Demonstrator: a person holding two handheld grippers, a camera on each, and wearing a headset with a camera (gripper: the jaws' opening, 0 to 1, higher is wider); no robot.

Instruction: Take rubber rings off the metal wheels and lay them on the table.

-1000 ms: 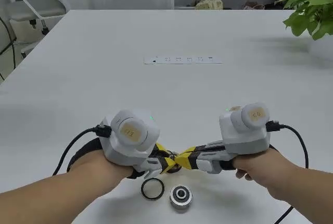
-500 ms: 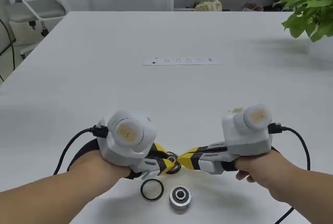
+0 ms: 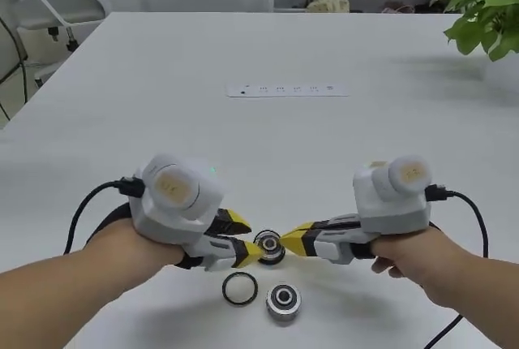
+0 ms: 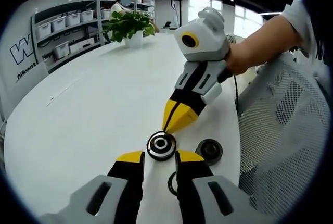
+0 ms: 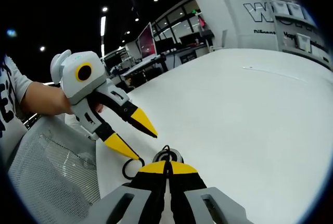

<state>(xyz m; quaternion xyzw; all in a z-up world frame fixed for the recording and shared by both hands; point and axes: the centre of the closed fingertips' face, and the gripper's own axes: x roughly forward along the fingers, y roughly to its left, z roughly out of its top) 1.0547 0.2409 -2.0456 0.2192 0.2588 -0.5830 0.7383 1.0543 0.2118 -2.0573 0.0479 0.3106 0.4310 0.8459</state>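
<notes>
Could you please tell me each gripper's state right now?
Left gripper: open, holding nothing.
Right gripper: jaws shut, tips at the wheel; grip unclear.

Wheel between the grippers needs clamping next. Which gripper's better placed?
Left. The left gripper has its jaws open and lined up on the wheel. The right gripper is shut, with its tips at the wheel's rim.

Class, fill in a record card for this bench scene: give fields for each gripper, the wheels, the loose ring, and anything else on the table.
left gripper: open, first wheel just ahead of its tips
right gripper: shut, tip at the first wheel's rim
first wheel: between the two grippers, dark ring around it
second wheel: on the table, nearer the person, looks bare
ring: lying flat beside the second wheel
power strip: mid-table, farther off
plant: far right corner
</notes>
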